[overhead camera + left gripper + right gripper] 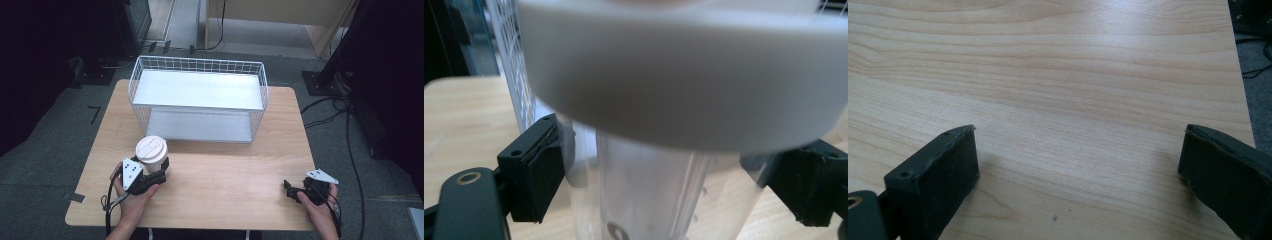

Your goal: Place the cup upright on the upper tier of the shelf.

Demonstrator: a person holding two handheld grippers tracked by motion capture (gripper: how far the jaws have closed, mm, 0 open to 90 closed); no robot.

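A clear plastic cup [151,152] with a white lid stands on the wooden table [225,185] at the front left. My left gripper [161,169] is at its near side, held by a hand. In the left gripper view the lid [684,75] looms close above, and the black pads [541,180] sit against both sides of the clear wall, so my left gripper [664,185] is shut on the cup. My right gripper [291,189] rests at the front right in the other hand. Its jaws stand wide apart over bare wood, with nothing between them [1078,175].
A white wire rack [197,97] with two shelves stands at the back middle of the table, just behind the cup. Its mesh [516,65] shows close behind the cup. Cables and dark equipment lie on the floor around the table.
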